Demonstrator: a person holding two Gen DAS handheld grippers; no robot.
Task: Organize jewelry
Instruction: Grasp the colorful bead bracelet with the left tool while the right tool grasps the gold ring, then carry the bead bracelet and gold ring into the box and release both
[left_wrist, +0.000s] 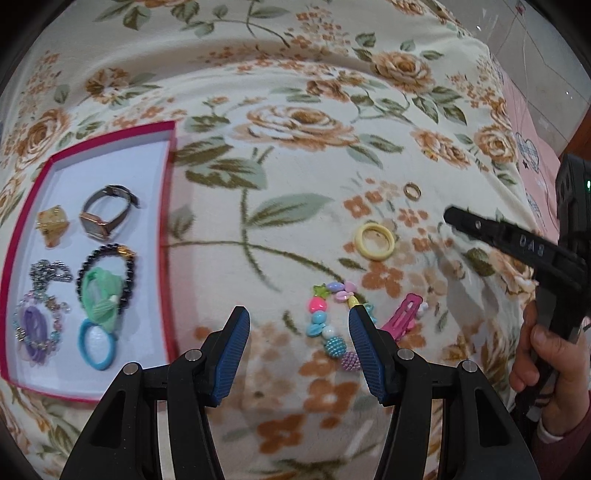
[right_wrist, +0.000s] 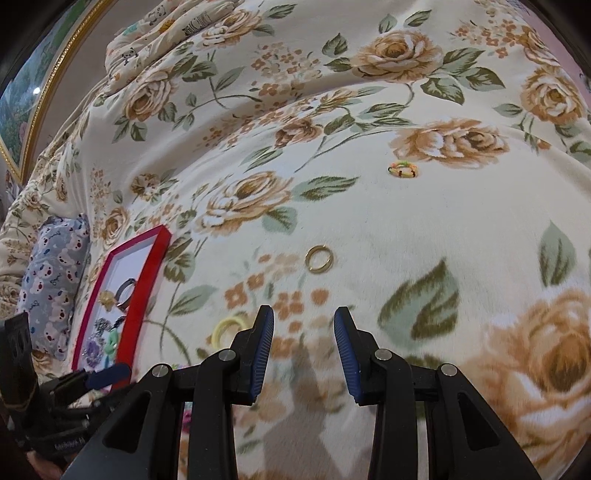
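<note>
The jewelry lay in two groups on a floral blanket (left_wrist: 295, 155). A red-rimmed box (left_wrist: 168, 206) with a white floor sat toward the left in the left wrist view and held a square-faced watch (left_wrist: 105, 216), an amber hair claw (left_wrist: 51, 223), a dark beaded bracelet (left_wrist: 127, 254), a green scrunchie (left_wrist: 101, 295), a blue hair tie (left_wrist: 96, 347), a silver chain (left_wrist: 46, 275) and a purple piece (left_wrist: 33, 326) ringed by pale beads. Loose on the blanket, well apart from the box, were a colourful bead bracelet (left_wrist: 325, 321), a pink hair clip (left_wrist: 402, 314) just beside it, a yellow ring (left_wrist: 375, 240) farther up, and a small gold ring (left_wrist: 413, 191) beyond that. In the right wrist view a multicoloured little band (right_wrist: 403, 169) lay farther off on its own.

The left gripper (left_wrist: 299, 332) hung above the blanket with its blue pads apart and nothing between them; its right pad overlapped the end of the bead bracelet in the picture, though contact could not be judged. The right gripper (right_wrist: 303, 332) also stood released and empty over bare blanket, with the gold ring (right_wrist: 319, 259) ahead of it and the yellow ring (right_wrist: 225, 328) partly hidden behind its left finger. A hand (left_wrist: 543, 354) gripped the right gripper's handle at the right edge of the left wrist view
</note>
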